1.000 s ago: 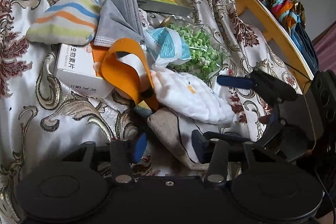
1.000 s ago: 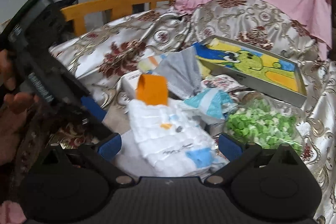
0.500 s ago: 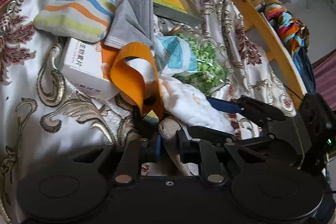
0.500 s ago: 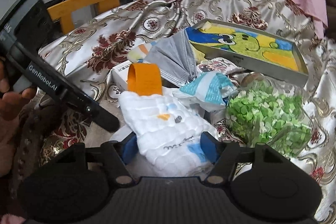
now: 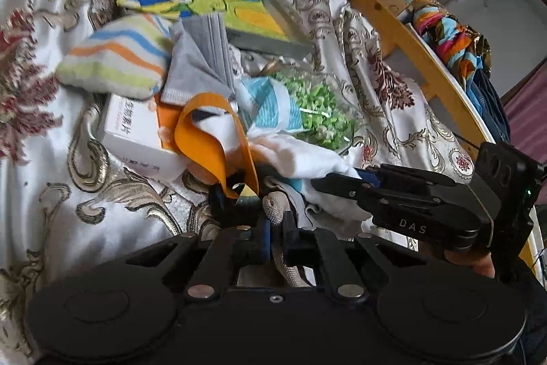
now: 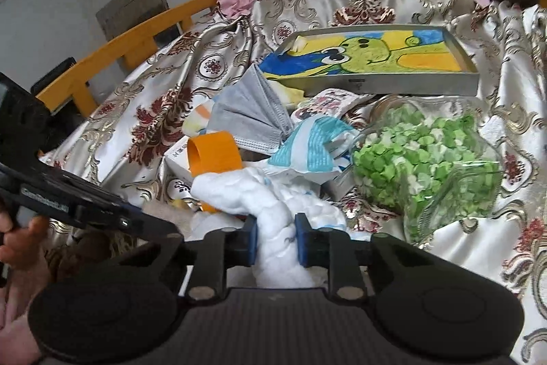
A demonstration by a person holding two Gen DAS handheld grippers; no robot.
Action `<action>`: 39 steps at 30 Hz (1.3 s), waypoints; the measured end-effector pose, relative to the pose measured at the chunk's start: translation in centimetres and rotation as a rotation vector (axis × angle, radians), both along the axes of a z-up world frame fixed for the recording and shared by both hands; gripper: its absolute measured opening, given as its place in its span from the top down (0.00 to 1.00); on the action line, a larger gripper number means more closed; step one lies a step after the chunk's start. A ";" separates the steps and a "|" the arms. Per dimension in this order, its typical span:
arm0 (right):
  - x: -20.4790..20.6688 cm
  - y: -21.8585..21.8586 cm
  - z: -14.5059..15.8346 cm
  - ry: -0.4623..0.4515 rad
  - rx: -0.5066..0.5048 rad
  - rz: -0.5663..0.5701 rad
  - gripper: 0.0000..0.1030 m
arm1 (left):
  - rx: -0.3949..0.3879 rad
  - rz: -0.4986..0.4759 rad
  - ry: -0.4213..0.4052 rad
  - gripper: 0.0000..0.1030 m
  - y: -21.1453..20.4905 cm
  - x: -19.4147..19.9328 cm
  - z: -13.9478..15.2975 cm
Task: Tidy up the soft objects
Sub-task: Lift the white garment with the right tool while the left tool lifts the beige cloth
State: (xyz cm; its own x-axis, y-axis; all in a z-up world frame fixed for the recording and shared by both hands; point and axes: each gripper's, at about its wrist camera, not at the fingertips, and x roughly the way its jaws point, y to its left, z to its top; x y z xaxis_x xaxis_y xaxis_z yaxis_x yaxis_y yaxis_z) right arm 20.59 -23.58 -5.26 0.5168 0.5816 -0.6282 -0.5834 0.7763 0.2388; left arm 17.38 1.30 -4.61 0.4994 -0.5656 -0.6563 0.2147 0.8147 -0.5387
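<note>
A pile of soft things lies on the patterned cloth. My left gripper [image 5: 276,236] is shut on a beige knitted cloth [image 5: 273,211] at the near edge of the pile. My right gripper [image 6: 275,243] is shut on a white quilted cloth [image 6: 270,211], bunched up between its pads; that cloth also shows in the left wrist view [image 5: 304,159]. An orange strap loop [image 5: 208,146] stands just behind the beige cloth. A grey face mask [image 6: 253,115], a striped soft pouch [image 5: 116,57] and a blue-white wrapper [image 6: 307,146] lie further back.
A white medicine box [image 5: 133,132] sits under the strap. A clear bag of green paper stars [image 6: 427,159] lies to the right. A framed cartoon picture [image 6: 376,60] lies at the back. A yellow wooden chair rail [image 5: 427,57] with colourful clothes is on the right.
Both grippers have closed: the left on the beige cloth, the right on the white quilted cloth, which is now bunched and lifted. Both have moved in toward the pile.
</note>
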 end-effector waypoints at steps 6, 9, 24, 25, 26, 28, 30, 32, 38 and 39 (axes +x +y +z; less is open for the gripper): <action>-2.3 -0.3 1.7 -0.128 0.009 -0.052 0.84 | -0.002 0.048 -0.115 0.97 0.5 -2.8 2.2; -3.3 -1.0 3.0 -0.188 0.059 -0.085 0.84 | -0.014 0.074 -0.185 0.97 0.6 -4.3 3.7; -7.1 -2.9 8.9 -0.379 0.265 -0.167 0.85 | 0.055 0.092 -0.278 0.97 -0.1 -6.4 12.1; -7.3 -2.8 9.3 -0.393 0.276 -0.174 0.85 | 0.049 0.096 -0.273 0.97 -0.1 -6.0 12.6; -7.4 -2.8 9.7 -0.407 0.285 -0.182 0.85 | 0.044 0.101 -0.270 0.97 -0.1 -5.6 13.1; -7.5 -2.6 10.3 -0.428 0.299 -0.198 0.85 | 0.019 0.104 -0.260 0.97 0.0 -4.7 13.8; -7.3 -2.5 11.0 -0.442 0.313 -0.217 0.85 | -0.036 0.090 -0.242 0.97 0.2 -3.8 14.4; -7.0 -2.5 11.3 -0.441 0.318 -0.238 0.85 | -0.086 0.080 -0.223 0.97 0.6 -3.1 14.7; -5.9 -3.0 10.7 -0.401 0.344 -0.282 0.85 | -0.100 0.085 -0.209 0.97 1.4 -1.8 13.9; -5.6 -3.0 10.6 -0.393 0.342 -0.287 0.85 | -0.100 0.087 -0.204 0.97 1.5 -1.5 13.7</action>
